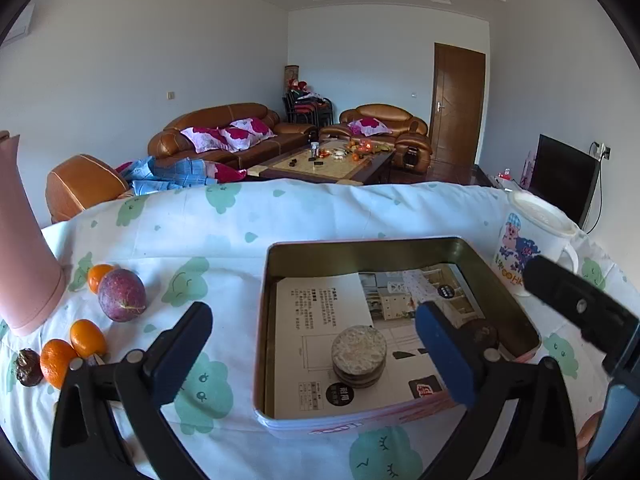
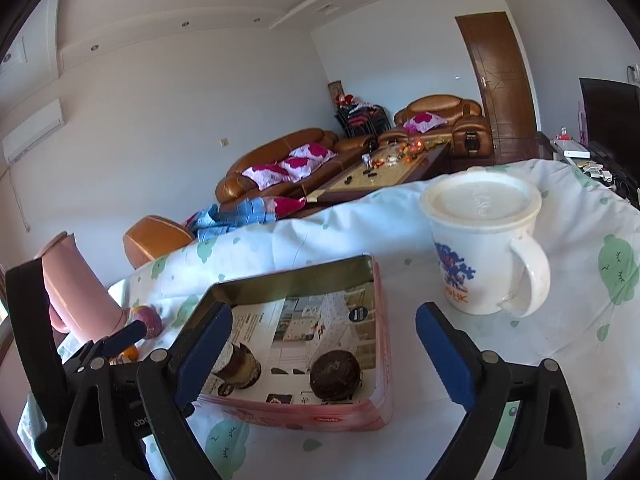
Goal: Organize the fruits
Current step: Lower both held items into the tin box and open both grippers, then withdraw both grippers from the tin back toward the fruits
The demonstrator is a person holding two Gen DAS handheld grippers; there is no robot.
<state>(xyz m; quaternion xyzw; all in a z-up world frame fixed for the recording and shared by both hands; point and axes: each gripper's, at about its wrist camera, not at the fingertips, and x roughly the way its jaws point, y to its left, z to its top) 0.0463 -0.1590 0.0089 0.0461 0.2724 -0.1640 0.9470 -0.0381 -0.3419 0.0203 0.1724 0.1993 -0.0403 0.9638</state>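
An open pink tin lined with a printed leaflet stands on the cloth. In it lie a stack of pale round discs and a dark round fruit. My left gripper is open over the tin's near left edge, nothing between its fingers. My right gripper is open too, above the tin's near right corner, holding nothing. Left of the tin lie a purple passion fruit, small oranges and a dark brown fruit.
A tall pink jug stands by the loose fruit at the left. A white lidded mug stands right of the tin. The table carries a white cloth with green prints. Sofas and a coffee table lie beyond the far edge.
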